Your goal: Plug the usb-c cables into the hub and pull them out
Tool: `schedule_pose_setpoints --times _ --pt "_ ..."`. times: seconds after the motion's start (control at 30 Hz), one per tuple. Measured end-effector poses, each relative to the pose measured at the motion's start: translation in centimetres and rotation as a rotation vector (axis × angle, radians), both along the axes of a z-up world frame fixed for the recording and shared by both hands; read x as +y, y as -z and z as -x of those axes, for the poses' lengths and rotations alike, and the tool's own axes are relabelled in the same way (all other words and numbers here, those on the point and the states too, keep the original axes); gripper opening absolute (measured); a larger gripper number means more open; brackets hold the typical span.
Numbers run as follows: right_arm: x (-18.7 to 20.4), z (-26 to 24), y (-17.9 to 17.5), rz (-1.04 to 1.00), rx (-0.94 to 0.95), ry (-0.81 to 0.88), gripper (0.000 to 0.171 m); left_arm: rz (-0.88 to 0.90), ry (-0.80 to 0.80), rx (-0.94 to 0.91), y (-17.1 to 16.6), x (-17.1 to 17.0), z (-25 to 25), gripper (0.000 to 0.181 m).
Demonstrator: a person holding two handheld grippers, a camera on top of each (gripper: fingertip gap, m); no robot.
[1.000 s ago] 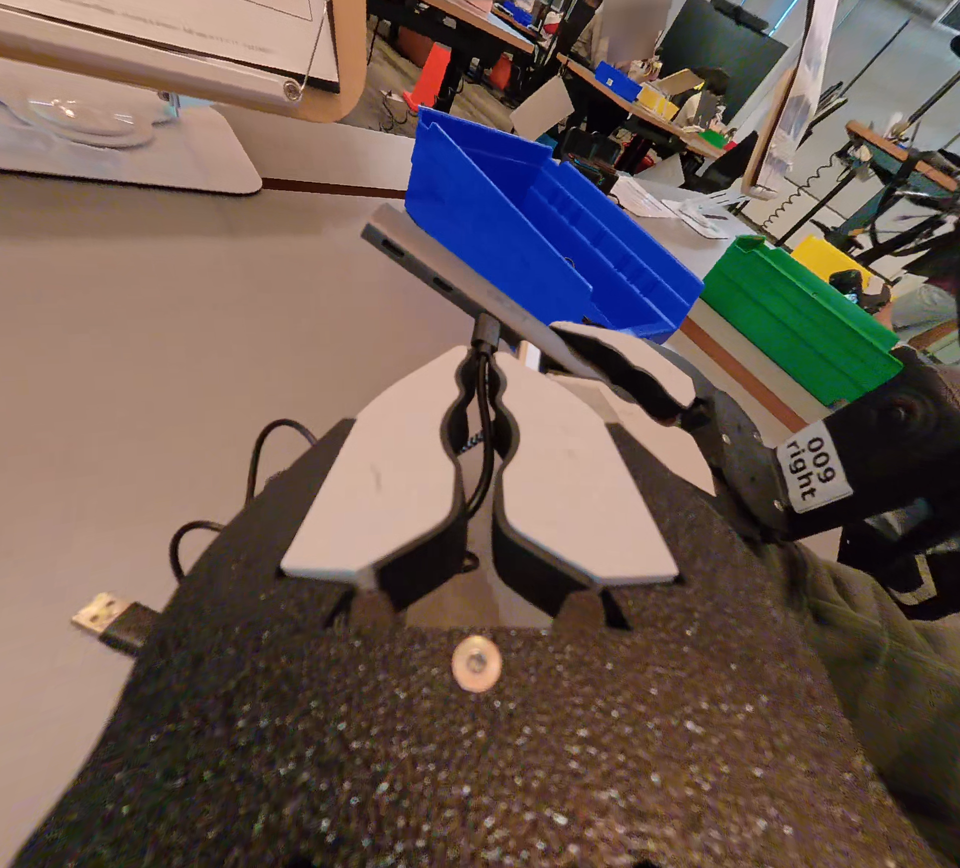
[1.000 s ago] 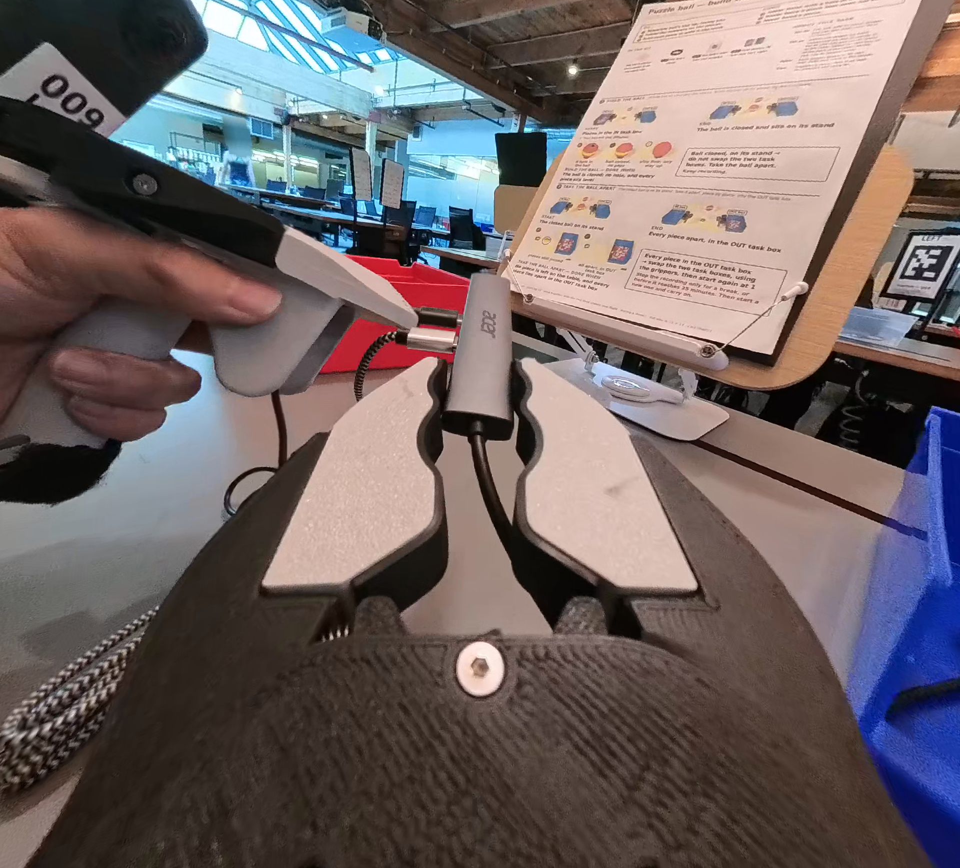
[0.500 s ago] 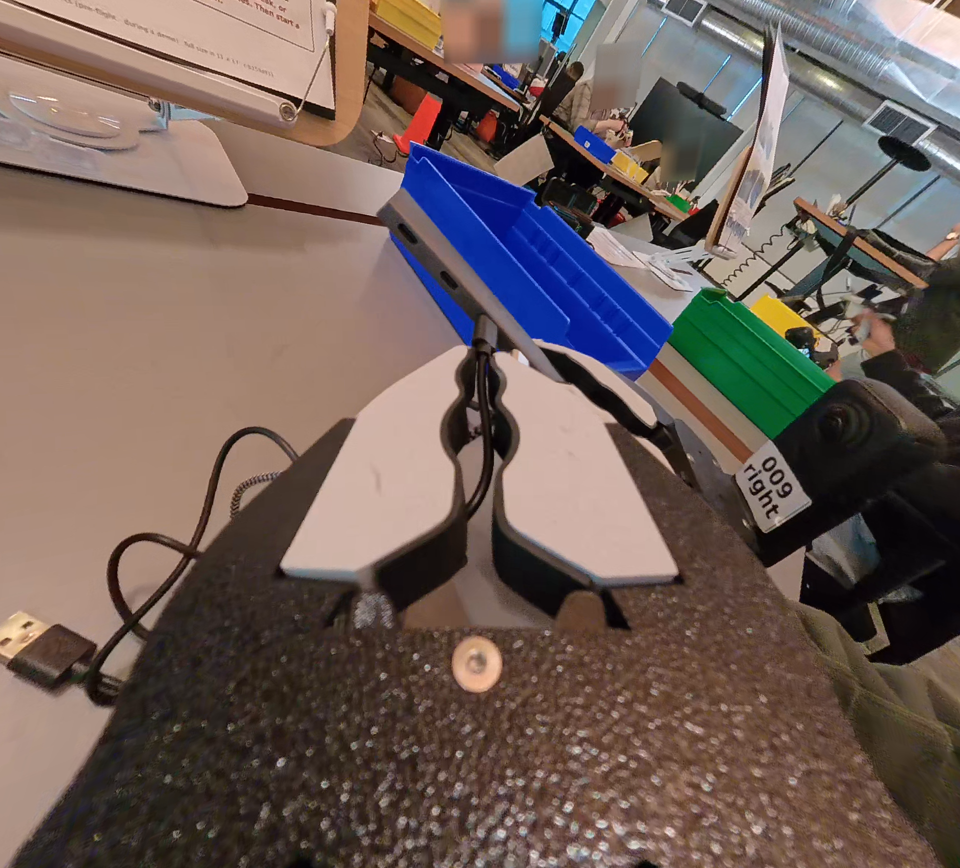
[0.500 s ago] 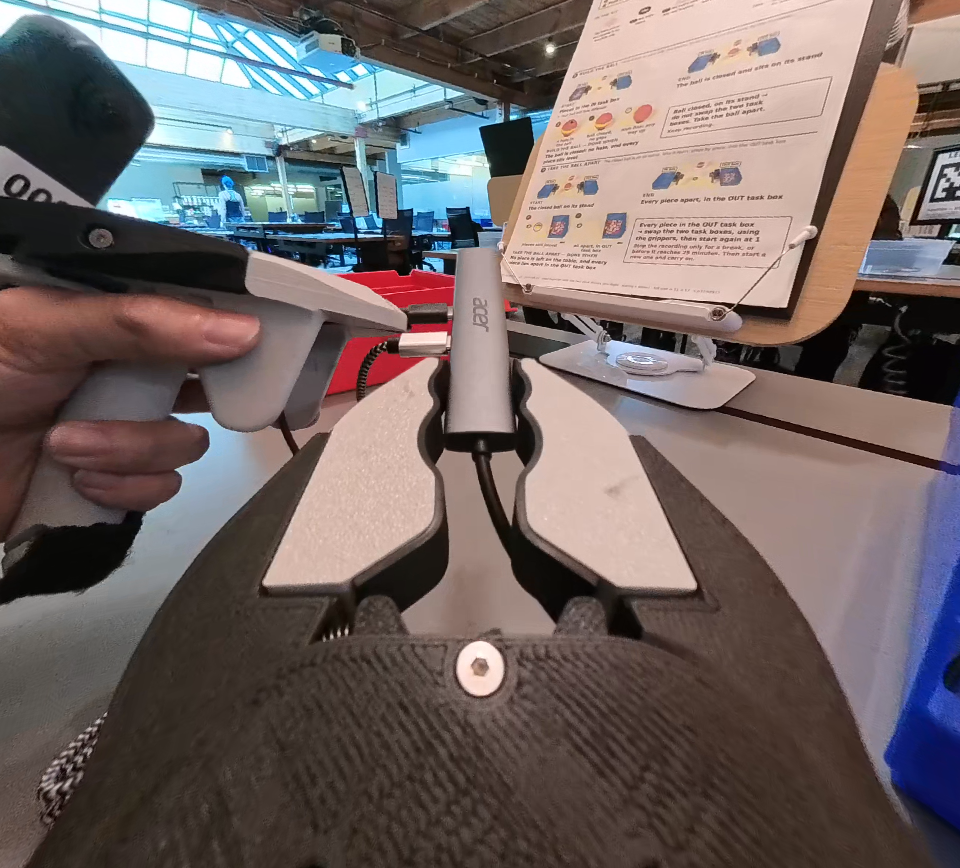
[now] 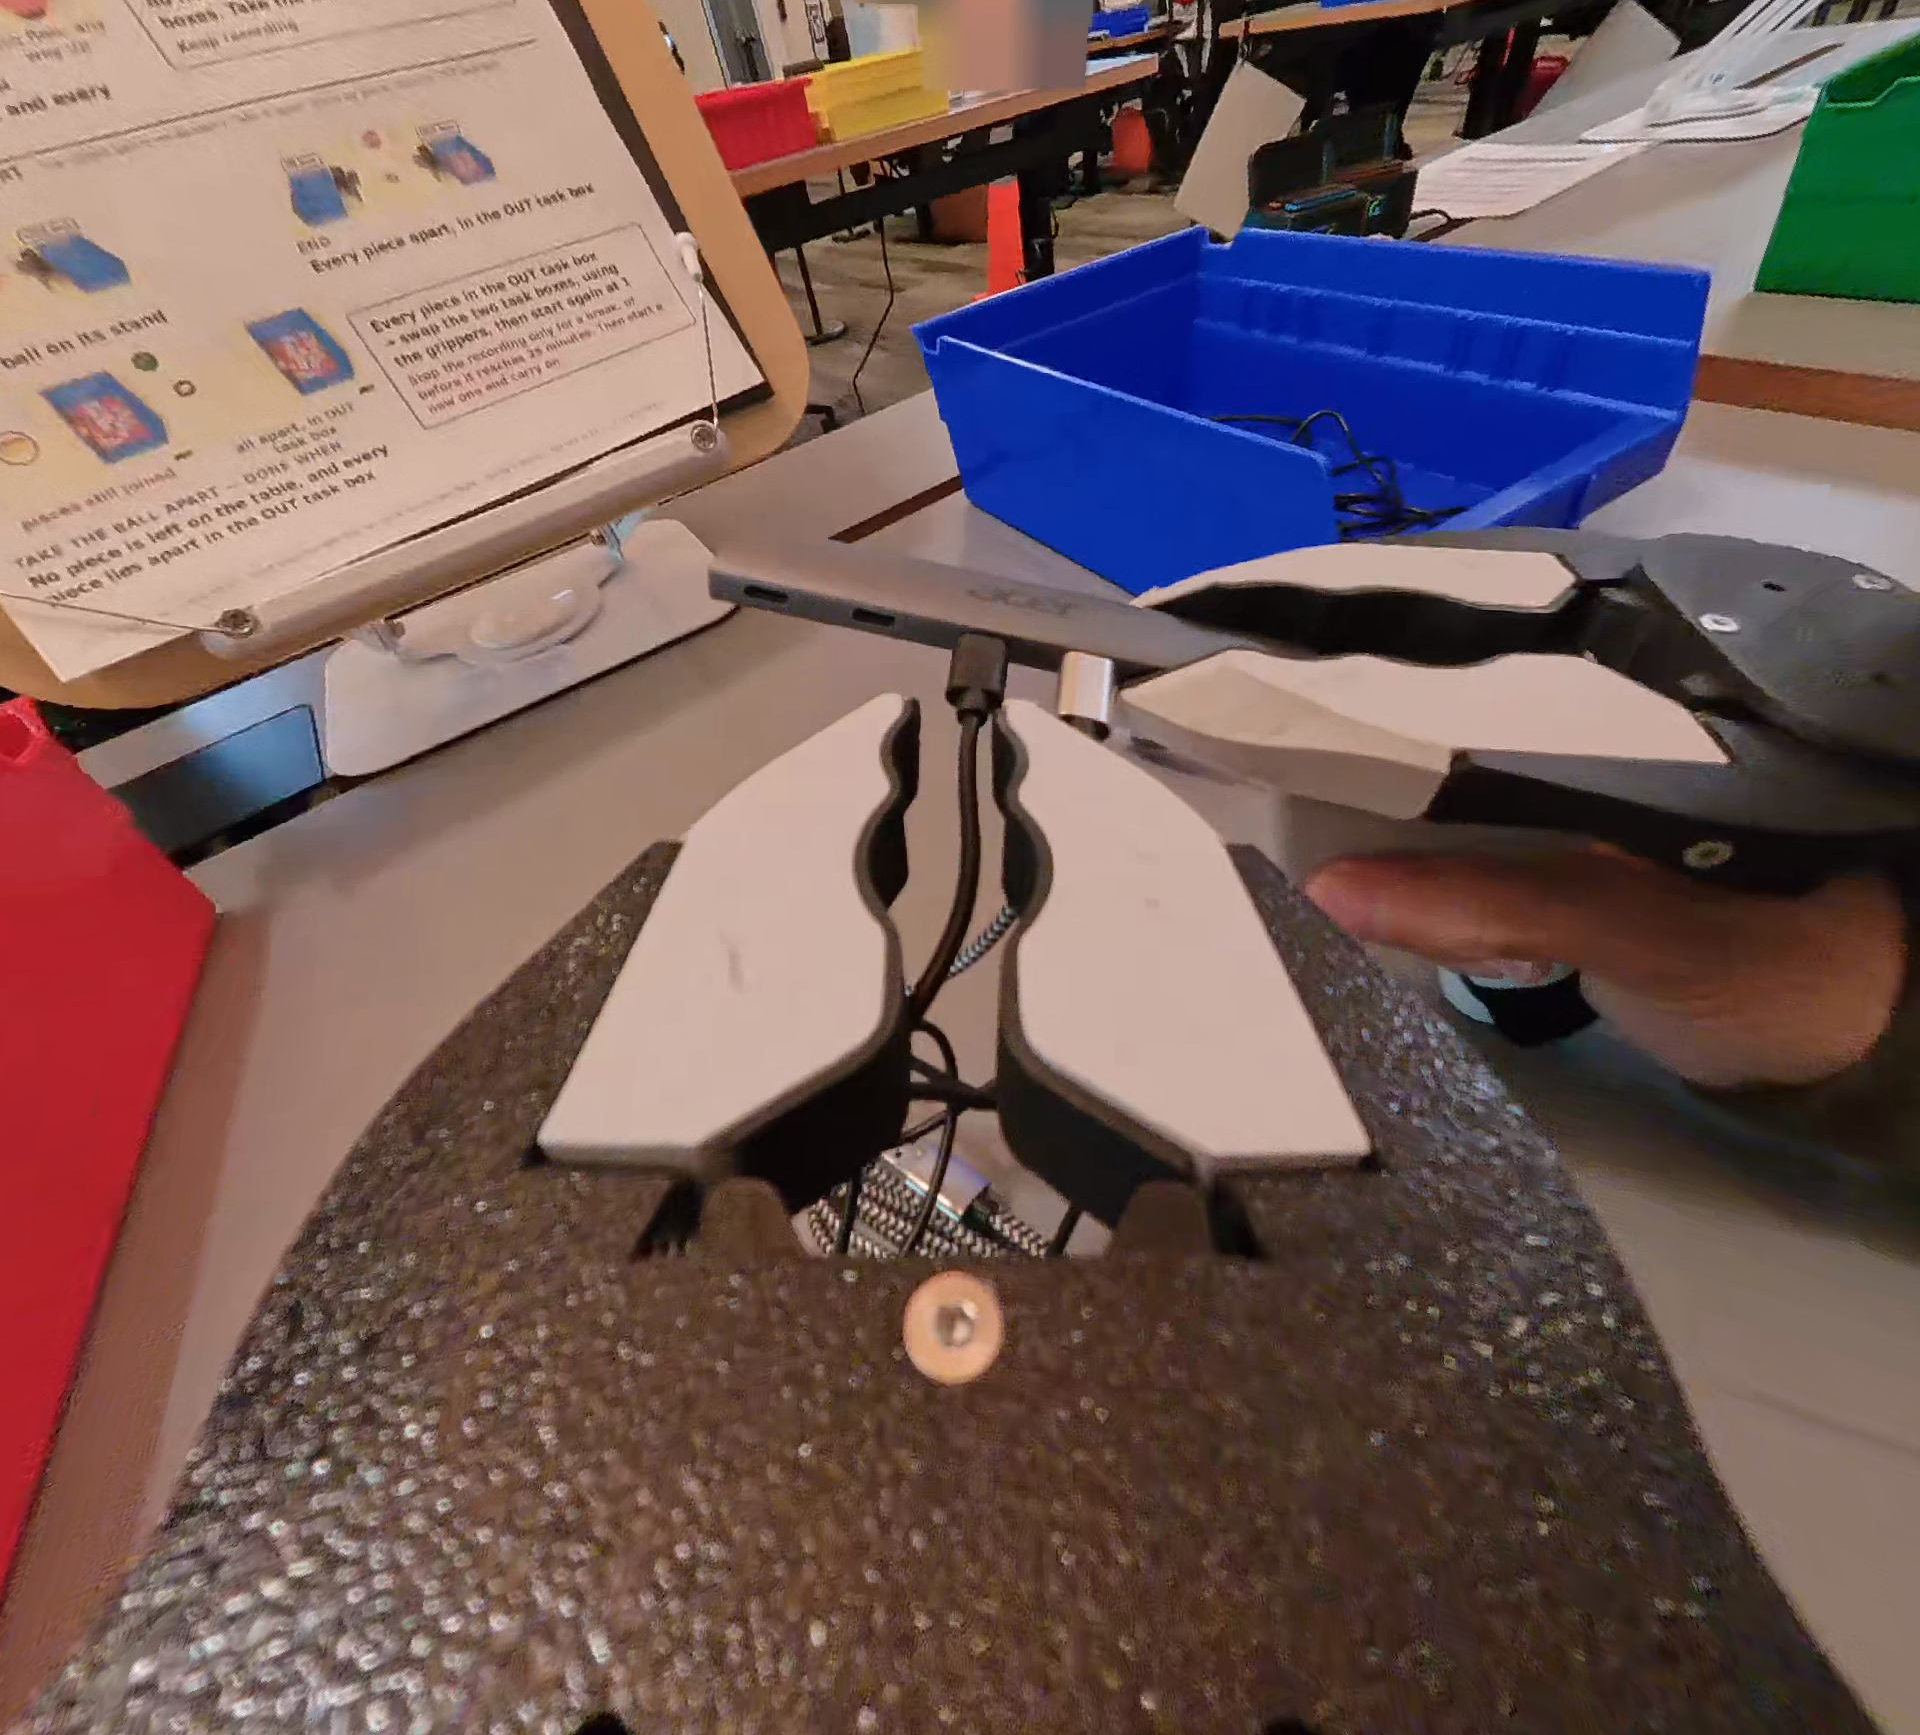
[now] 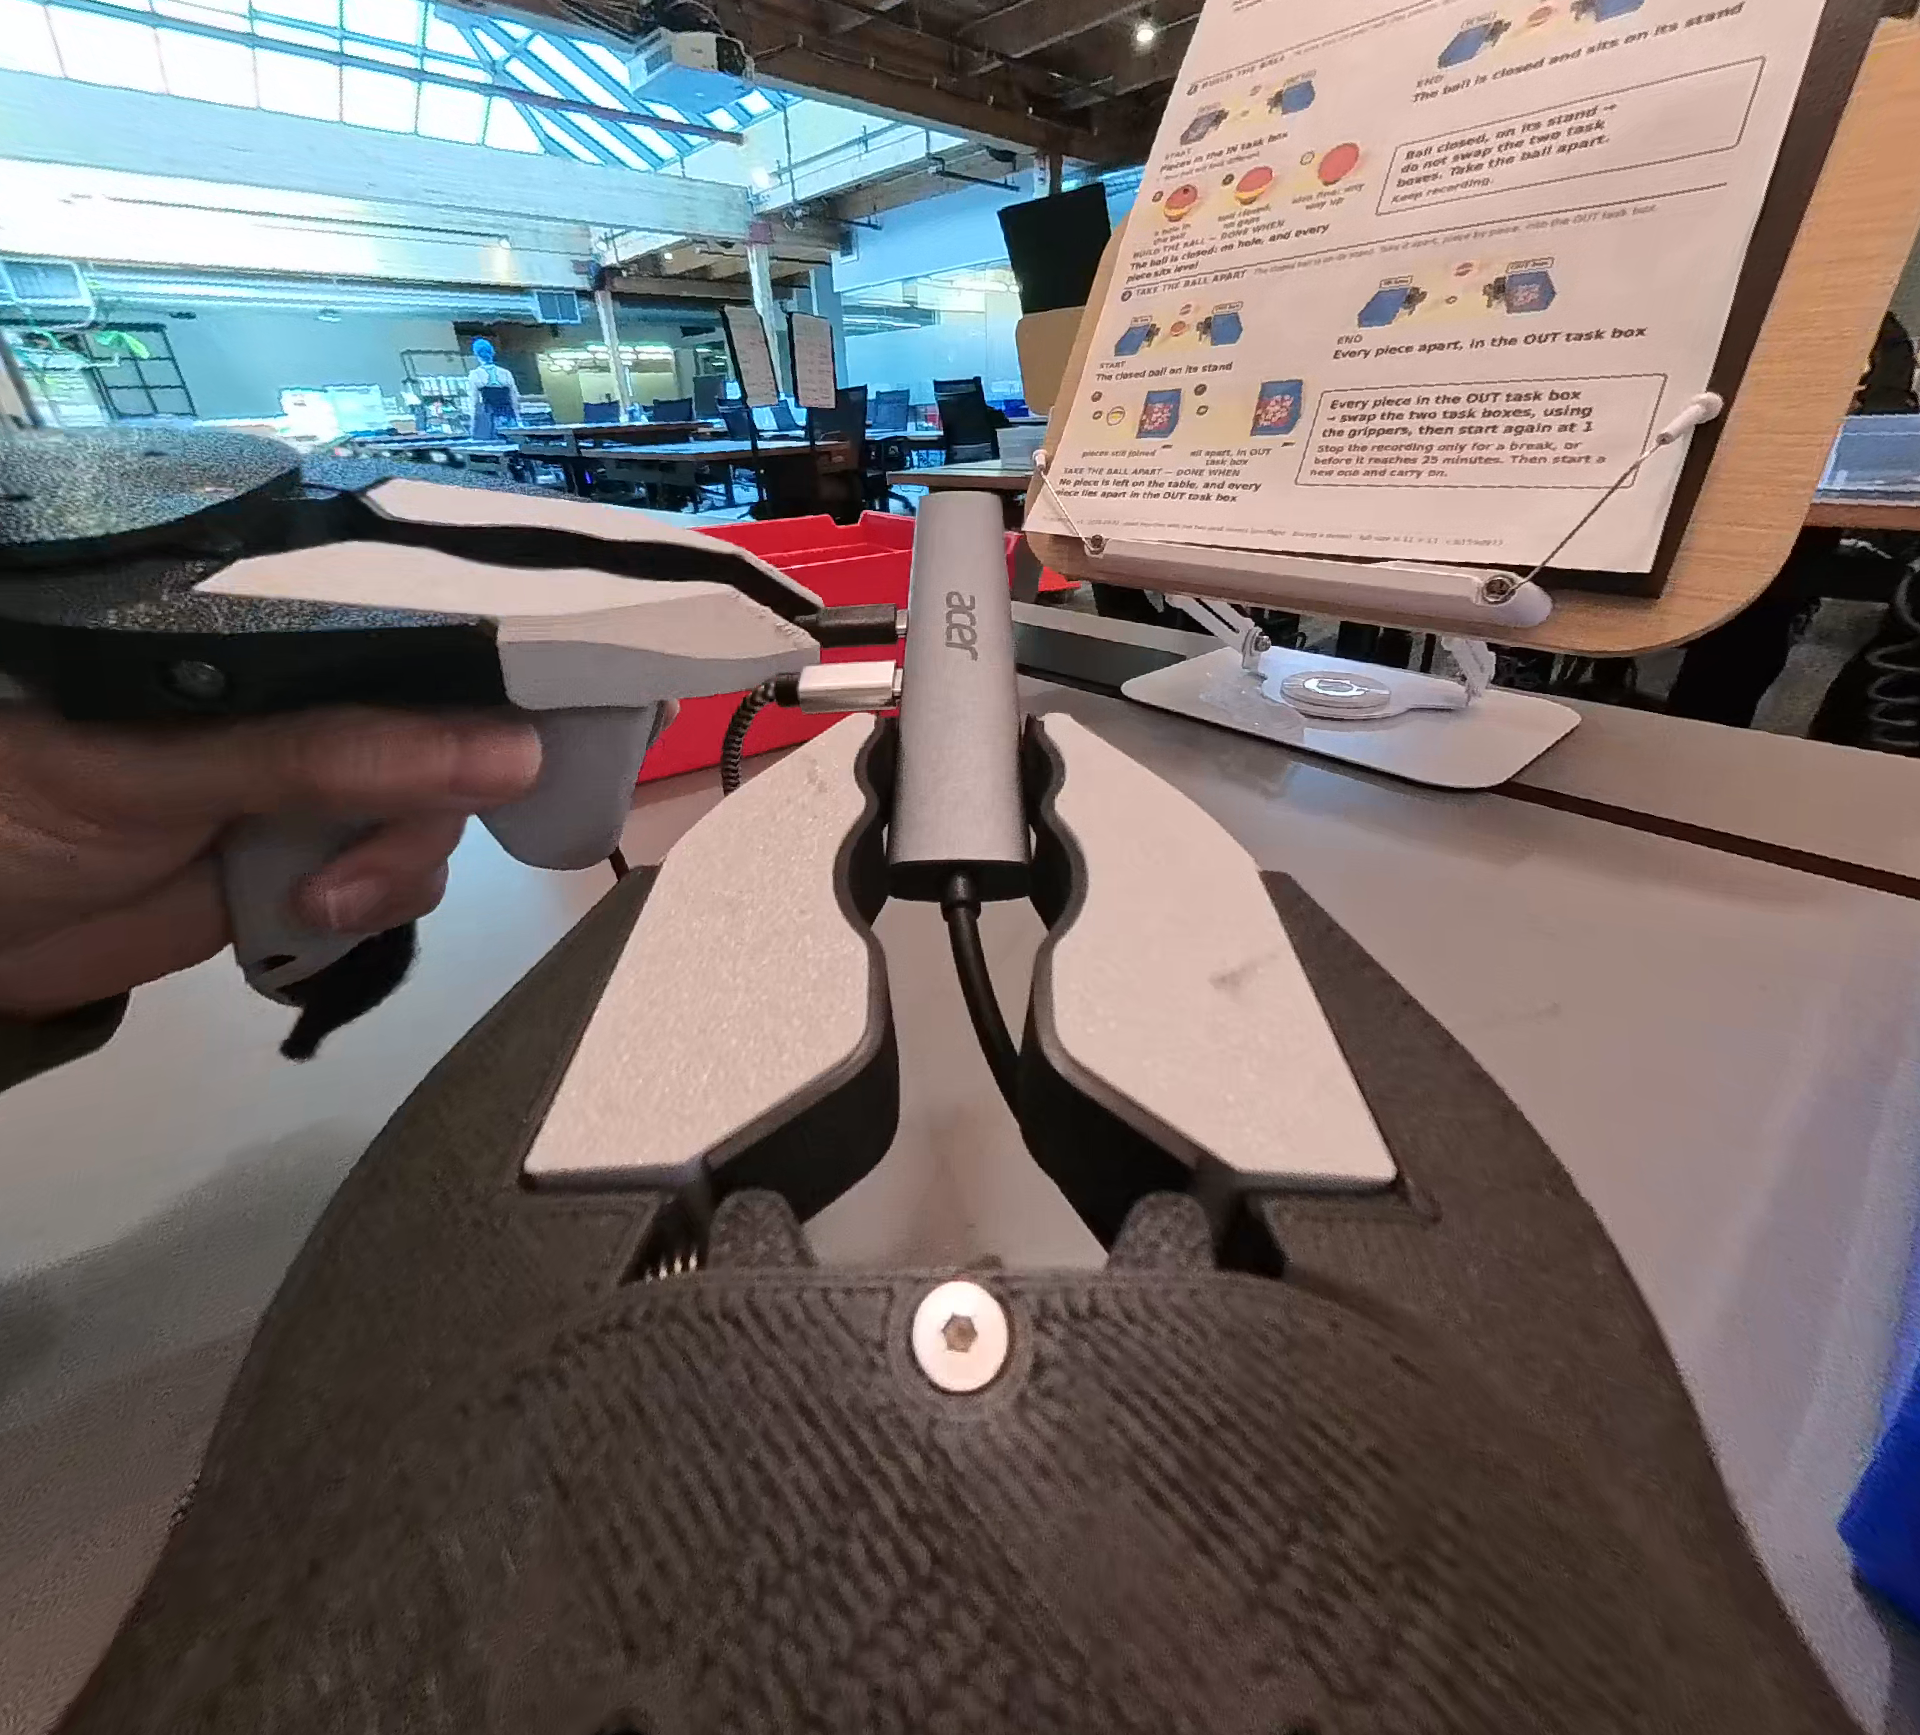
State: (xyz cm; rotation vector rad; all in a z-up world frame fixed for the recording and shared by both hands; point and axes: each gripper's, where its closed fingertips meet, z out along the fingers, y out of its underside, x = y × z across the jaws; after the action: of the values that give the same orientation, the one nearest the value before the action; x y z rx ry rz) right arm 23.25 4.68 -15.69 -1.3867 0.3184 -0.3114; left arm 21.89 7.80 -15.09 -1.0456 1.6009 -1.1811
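Note:
My right gripper (image 6: pixel 956 735) is shut on the near end of the grey USB hub (image 6: pixel 961 646) and holds it above the table. The hub also shows in the left wrist view (image 5: pixel 935 599), where the right gripper (image 5: pixel 1138 646) clamps it from the right. A black USB-C plug (image 5: pixel 977 672) and a silver plug with a braided cable (image 5: pixel 1086 683) both sit in ports on the hub's side. My left gripper (image 5: pixel 956 714) is just behind the black plug. Its fingers stand slightly apart, and the black cable (image 5: pixel 966 854) runs loose between them.
A blue bin (image 5: pixel 1091 459) with a black cable in it stands behind the hub. A red bin (image 5: pixel 83 1010) is at the left. An instruction sheet on a wooden stand (image 6: pixel 1455 231) stands at the back. A green bin (image 5: pixel 1849 179) is at the far right. There is about 4 centimetres between the tips of the two grippers.
Both grippers swung round together with the hub. My left fingers have parted a little around the black cable. The black plug stays in the hub.

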Motion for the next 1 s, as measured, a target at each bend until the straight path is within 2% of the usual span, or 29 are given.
schedule_pose_setpoints --times 0.17,0.4,0.73,1.0 --pt "0.2 0.1 0.1 0.013 -0.01 -0.001 0.024 -0.007 0.012 -0.035 -0.1 -0.1 0.2 0.008" --pt "0.6 0.7 0.6 0.084 -0.053 -0.024 0.024 -0.216 -0.013 -0.035 0.4 0.5 0.7 0.006" --pt "0.9 1.1 1.2 0.171 -0.138 0.002 0.026 -0.26 0.018 0.012 1.1 0.9 0.6 0.006" --pt "0.7 0.9 0.8 0.114 -0.081 -0.061 0.024 -0.275 0.088 -0.082 0.4 0.4 0.8 0.006"
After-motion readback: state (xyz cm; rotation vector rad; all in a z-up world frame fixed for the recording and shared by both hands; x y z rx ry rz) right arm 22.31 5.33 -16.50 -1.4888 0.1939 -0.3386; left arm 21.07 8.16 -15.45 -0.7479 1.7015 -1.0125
